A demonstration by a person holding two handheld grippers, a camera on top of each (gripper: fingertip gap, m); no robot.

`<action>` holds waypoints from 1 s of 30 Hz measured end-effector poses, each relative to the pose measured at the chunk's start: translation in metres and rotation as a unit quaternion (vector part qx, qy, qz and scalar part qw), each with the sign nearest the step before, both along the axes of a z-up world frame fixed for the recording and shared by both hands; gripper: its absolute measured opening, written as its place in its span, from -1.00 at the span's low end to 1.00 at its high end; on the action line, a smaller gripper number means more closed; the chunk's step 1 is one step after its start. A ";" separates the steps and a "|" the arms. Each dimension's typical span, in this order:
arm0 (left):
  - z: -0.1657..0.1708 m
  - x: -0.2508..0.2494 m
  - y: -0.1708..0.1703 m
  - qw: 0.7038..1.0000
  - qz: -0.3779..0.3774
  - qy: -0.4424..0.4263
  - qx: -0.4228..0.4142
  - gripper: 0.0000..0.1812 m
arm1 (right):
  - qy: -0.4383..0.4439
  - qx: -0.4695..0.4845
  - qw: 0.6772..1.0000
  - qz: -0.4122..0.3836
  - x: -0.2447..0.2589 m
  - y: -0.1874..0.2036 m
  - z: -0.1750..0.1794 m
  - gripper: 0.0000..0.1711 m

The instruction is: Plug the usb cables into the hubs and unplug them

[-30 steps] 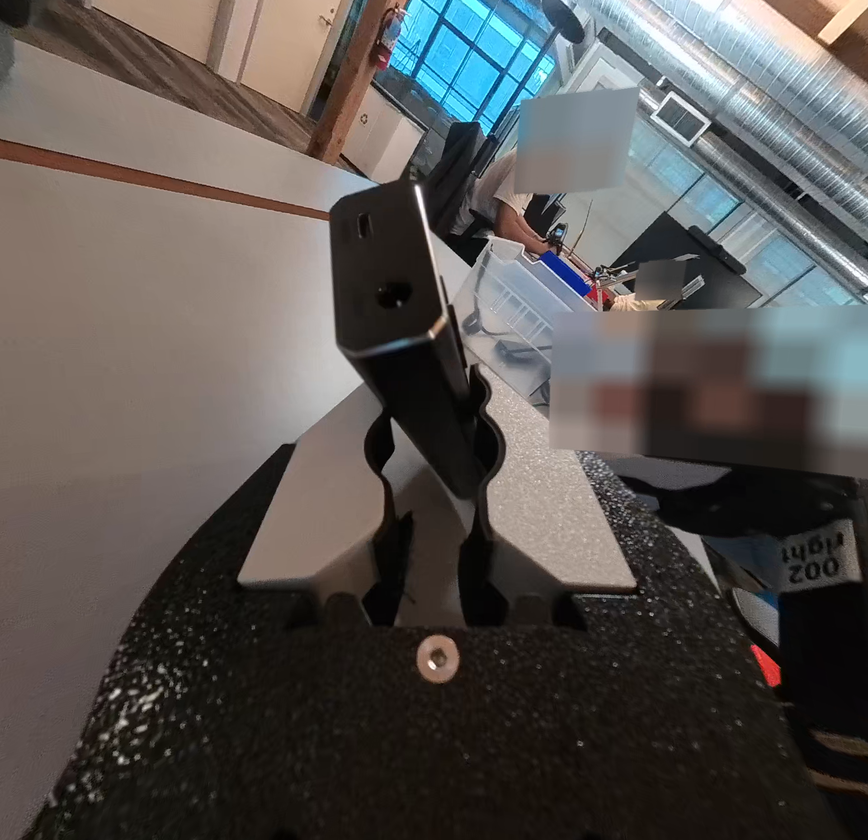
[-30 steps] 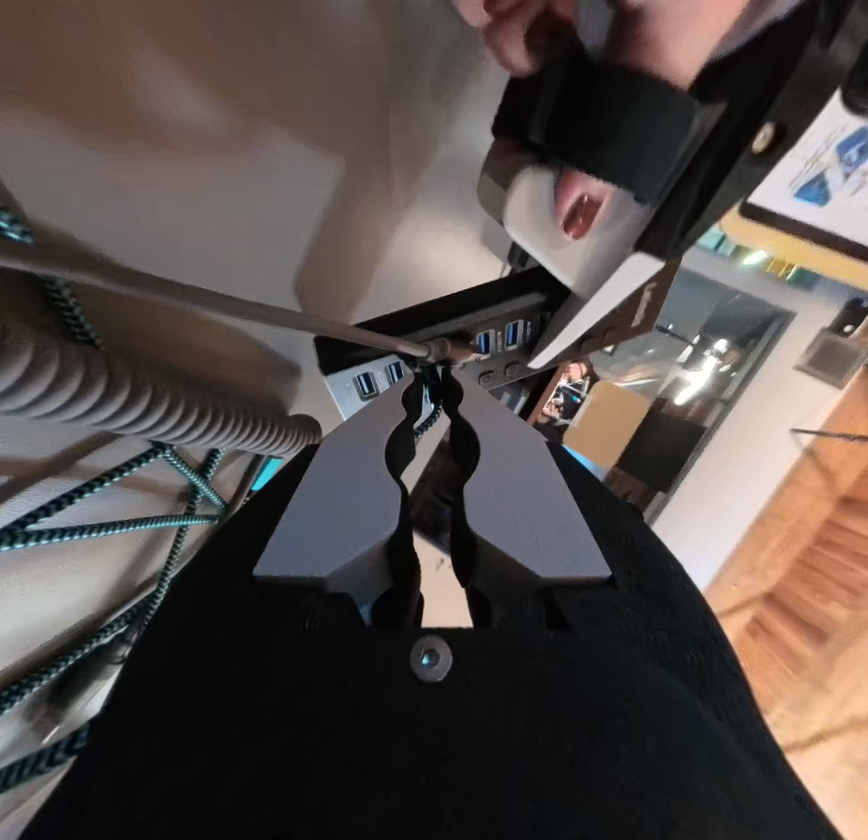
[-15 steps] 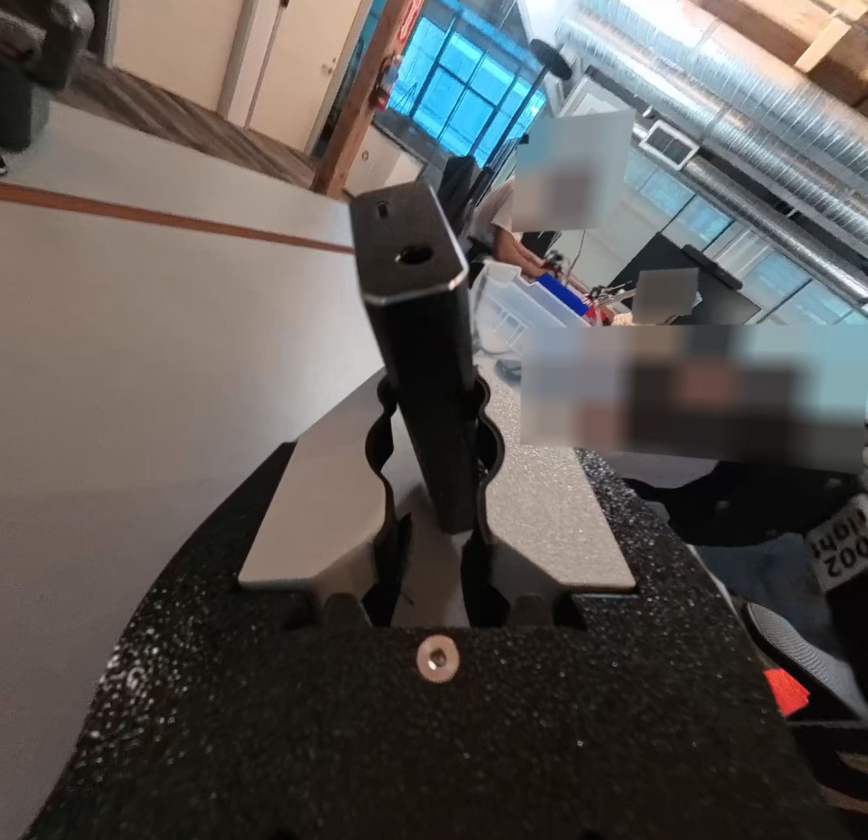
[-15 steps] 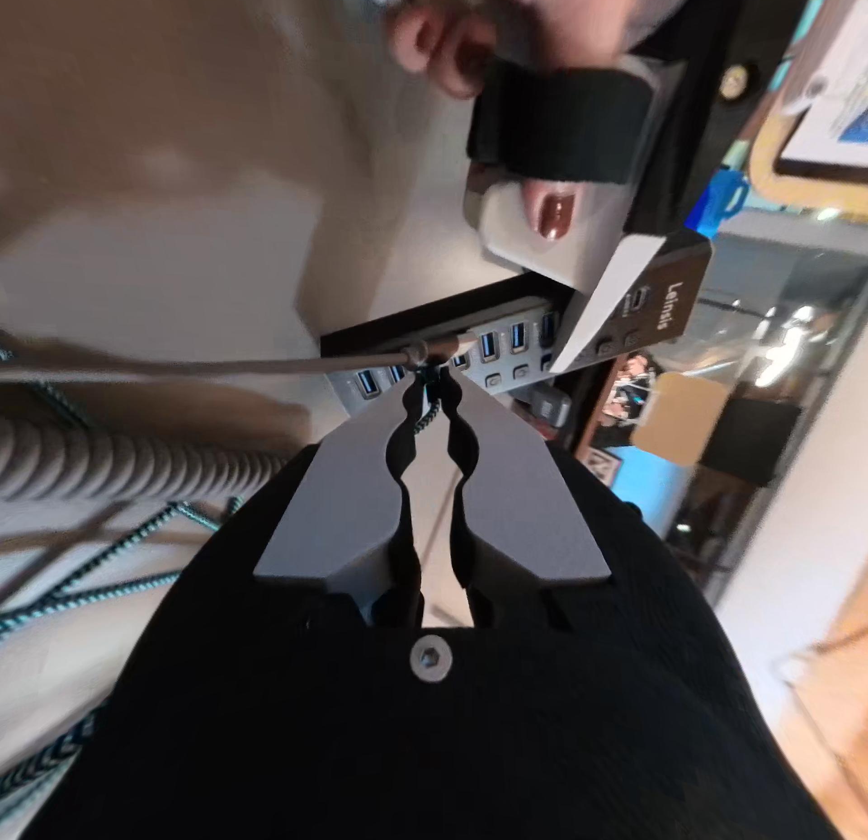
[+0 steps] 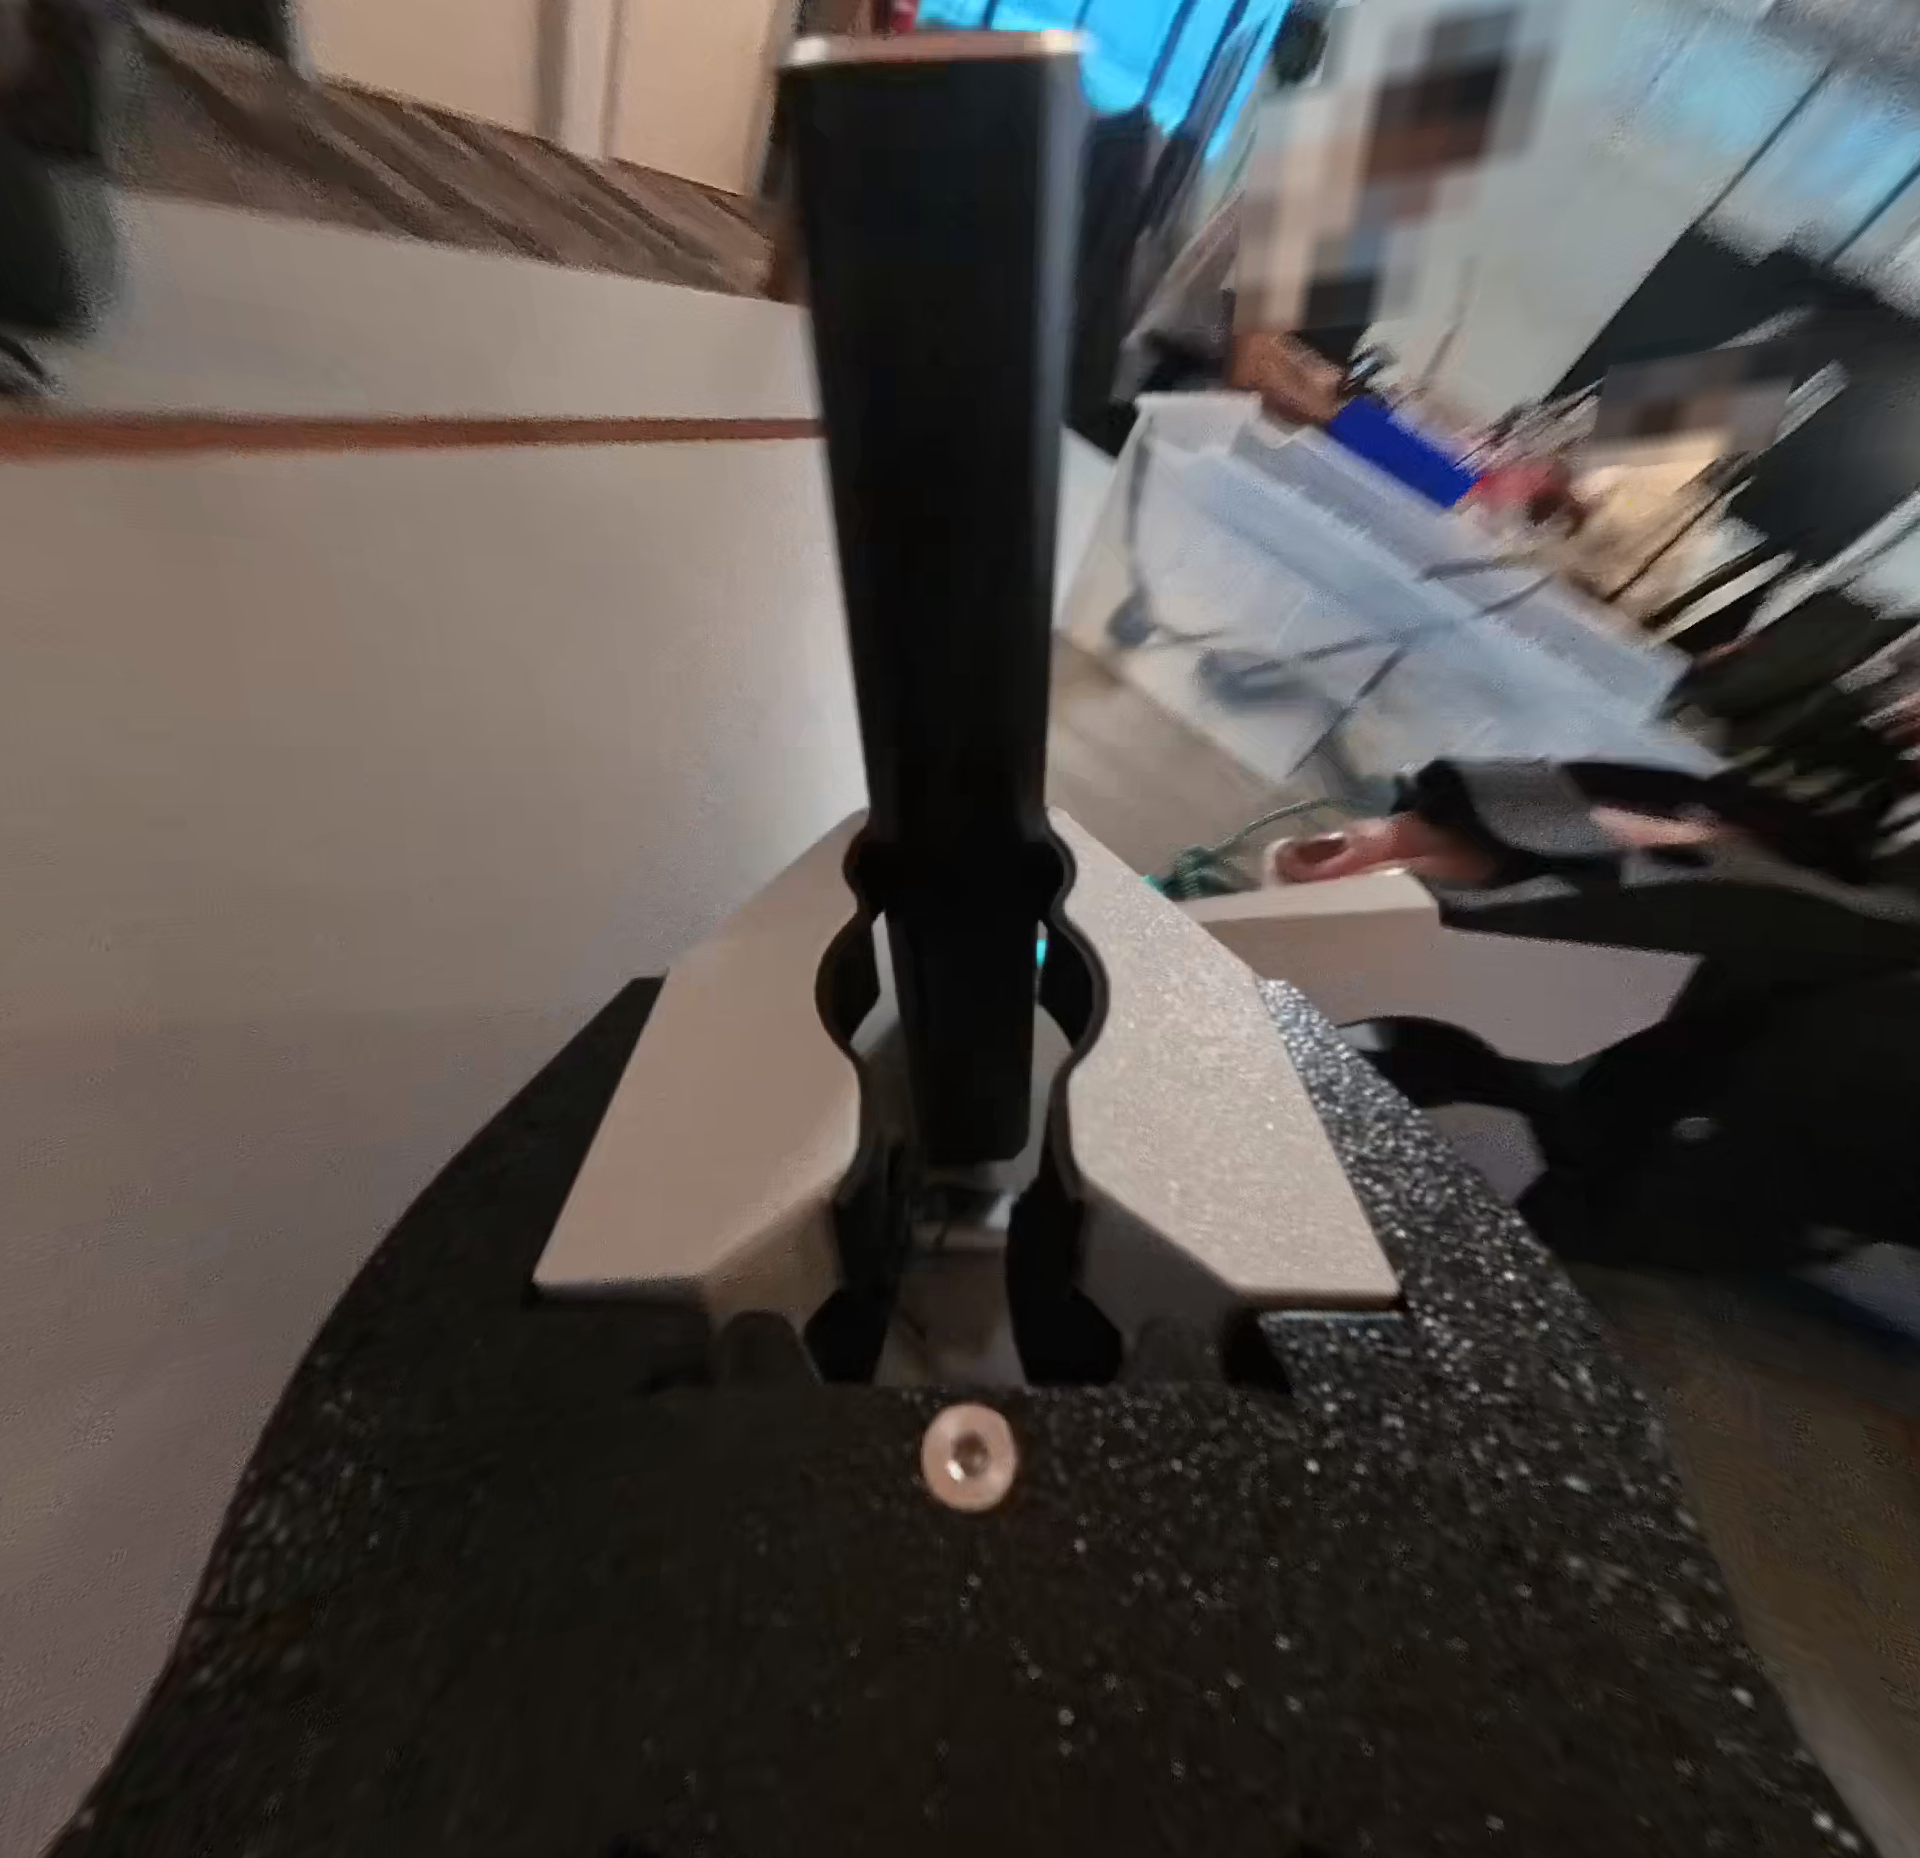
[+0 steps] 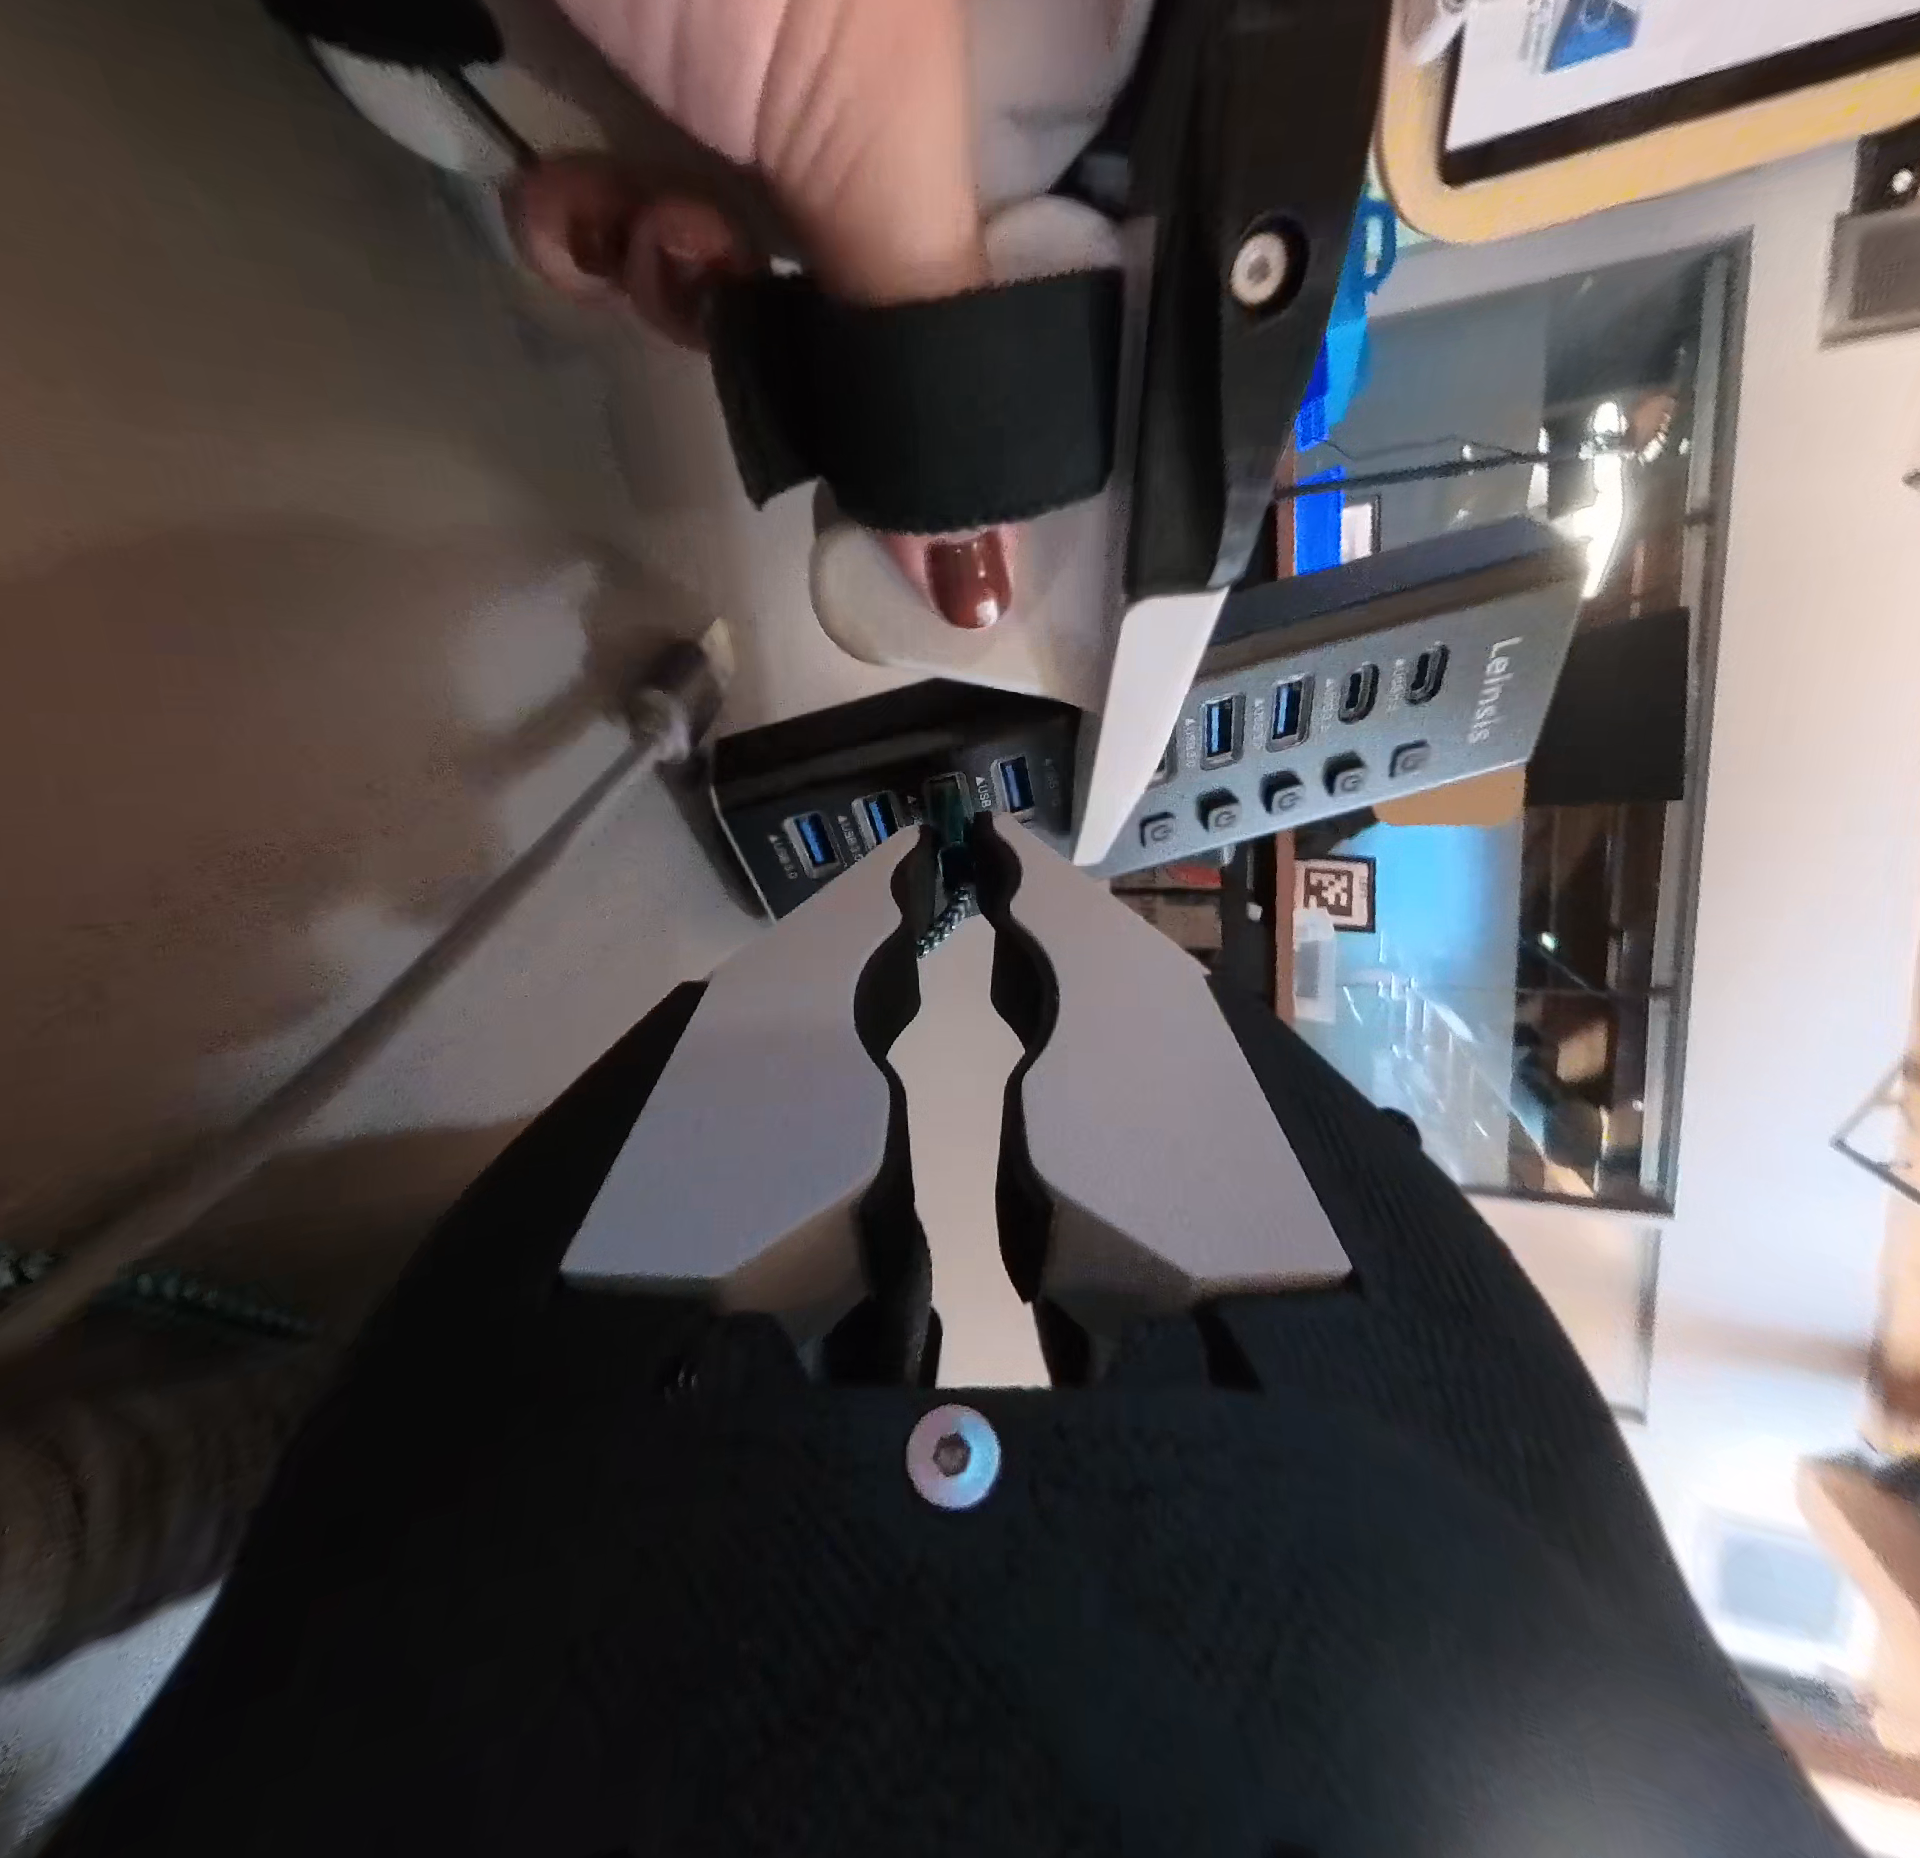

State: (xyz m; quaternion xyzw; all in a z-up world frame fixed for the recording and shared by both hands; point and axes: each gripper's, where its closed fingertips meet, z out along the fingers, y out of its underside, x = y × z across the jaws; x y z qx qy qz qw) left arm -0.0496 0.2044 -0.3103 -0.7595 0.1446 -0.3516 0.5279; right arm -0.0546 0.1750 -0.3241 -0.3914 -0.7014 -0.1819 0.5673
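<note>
My left gripper [image 5: 956, 863] is shut on a black USB hub [image 5: 935, 458], which stands straight up between the fingers. In the right wrist view the same hub [image 6: 1351, 728] shows its grey face with blue ports, clamped by the left gripper's pale finger [image 6: 1153, 728]. My right gripper [image 6: 951, 858] is shut on the plug of a green braided USB cable [image 6: 940, 920]. The plug's tip touches the hub face at a port. I cannot tell how deep it sits. A grey cable's plug [image 6: 675, 696] hangs free left of the hub.
The white table [image 5: 364, 717] has a brown seam. A clear plastic bin [image 5: 1299, 582] stands at the back right. A hand with a black strap [image 6: 914, 395] holds the left gripper just above the hub. The right gripper [image 5: 1558, 935] shows right of the hub.
The grey cable's plug has come away from the hub and swung left. My right gripper has moved closer to the hub with the green plug. The left gripper has turned the hub more upright.
</note>
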 end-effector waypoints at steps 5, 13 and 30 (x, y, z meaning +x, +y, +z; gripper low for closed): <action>-0.002 -0.002 0.001 0.999 0.013 0.033 0.014 -0.71 | -0.032 0.072 0.997 -0.013 -0.001 0.002 -0.001 -0.94; -0.003 -0.001 0.001 0.998 0.018 0.048 0.022 -0.71 | -0.022 0.052 0.998 0.010 0.001 0.003 0.000 -0.94; -0.002 -0.031 0.013 0.997 0.074 -0.002 -0.006 -0.72 | 0.040 0.005 0.999 0.019 0.012 -0.001 0.018 -0.94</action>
